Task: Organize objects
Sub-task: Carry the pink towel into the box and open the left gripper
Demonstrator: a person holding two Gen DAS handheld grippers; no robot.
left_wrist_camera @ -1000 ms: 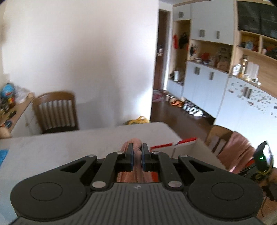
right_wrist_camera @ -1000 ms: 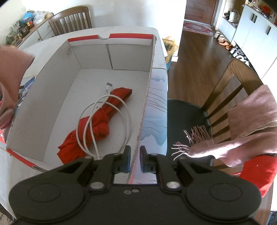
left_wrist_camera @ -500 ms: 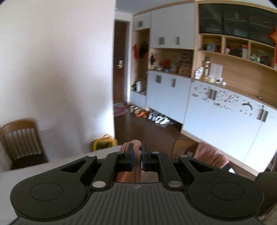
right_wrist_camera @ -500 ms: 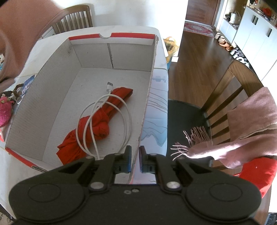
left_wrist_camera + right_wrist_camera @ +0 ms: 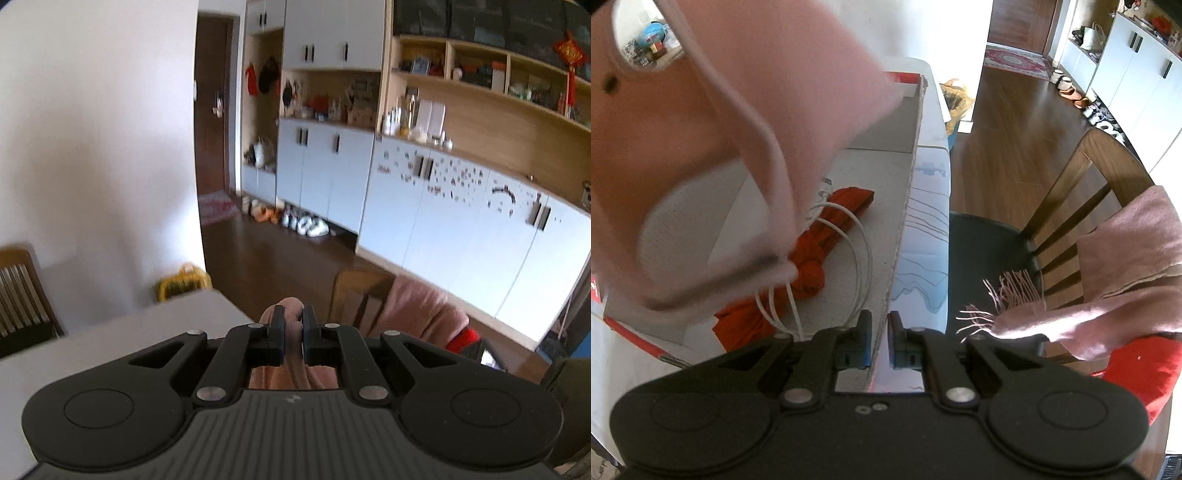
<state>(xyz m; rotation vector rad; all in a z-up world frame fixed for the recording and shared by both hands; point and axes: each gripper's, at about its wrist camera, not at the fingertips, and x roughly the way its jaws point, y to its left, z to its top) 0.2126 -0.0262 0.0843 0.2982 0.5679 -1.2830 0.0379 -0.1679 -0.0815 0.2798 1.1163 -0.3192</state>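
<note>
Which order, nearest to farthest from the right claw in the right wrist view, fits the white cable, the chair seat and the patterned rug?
1. white cable: just ahead-left of the right claw, coiled in the cardboard box.
2. chair seat: black, ahead to the right, beside the table.
3. patterned rug: far off, on the floor by the doorway.

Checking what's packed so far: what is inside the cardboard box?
A red cloth and a white cable lie in the cardboard box; the hanging pink cloth hides its left part.
</note>
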